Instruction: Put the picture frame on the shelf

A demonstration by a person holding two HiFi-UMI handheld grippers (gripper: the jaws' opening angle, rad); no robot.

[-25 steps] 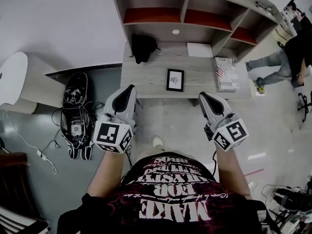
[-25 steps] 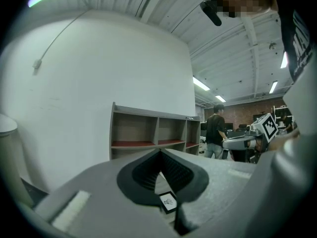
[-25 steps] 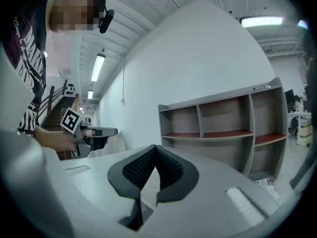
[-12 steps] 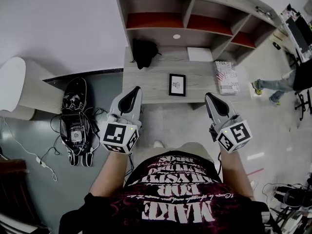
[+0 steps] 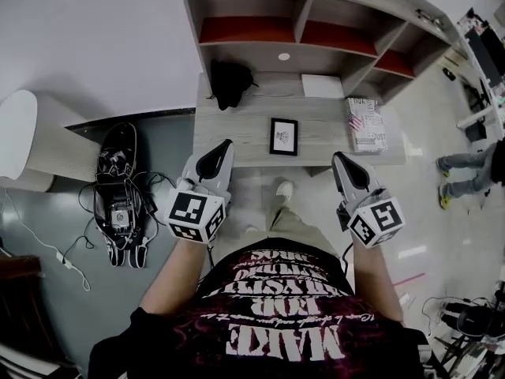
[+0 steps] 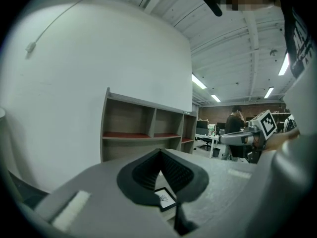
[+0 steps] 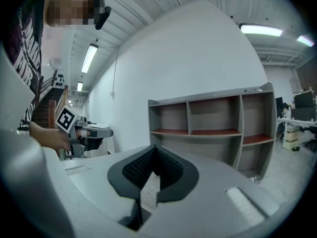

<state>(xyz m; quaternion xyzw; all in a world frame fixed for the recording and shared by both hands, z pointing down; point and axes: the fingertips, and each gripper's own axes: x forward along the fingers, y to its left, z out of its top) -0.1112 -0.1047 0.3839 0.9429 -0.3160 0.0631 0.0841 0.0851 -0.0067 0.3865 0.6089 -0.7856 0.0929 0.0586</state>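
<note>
A small black picture frame (image 5: pixel 283 136) with a white print lies flat on the grey wooden desk (image 5: pixel 237 129), near its front edge. Behind the desk stands the shelf unit (image 5: pixel 316 22), its red-lined compartments bare. My left gripper (image 5: pixel 218 150) hovers at the desk's front edge, left of the frame, shut and holding nothing. The right gripper (image 5: pixel 345 163) hangs at the same height to the frame's right, also shut and holding nothing. In the left gripper view the frame (image 6: pixel 165 198) shows below the closed left gripper (image 6: pixel 160 154). The right gripper (image 7: pixel 154 148) faces the shelf (image 7: pixel 218 128).
On the desk are a black bag (image 5: pixel 231 77) at back left, a white sheet (image 5: pixel 323 84) and a stack of magazines (image 5: pixel 366 121) at right. Black gear with cables (image 5: pixel 118 188) lies on the floor at left beside a white cabinet (image 5: pixel 20 133). A person (image 5: pixel 473 168) walks at far right.
Both grippers stay shut and almost still before the desk. My foot has stepped forward under the desk edge. The person at right has moved along.
</note>
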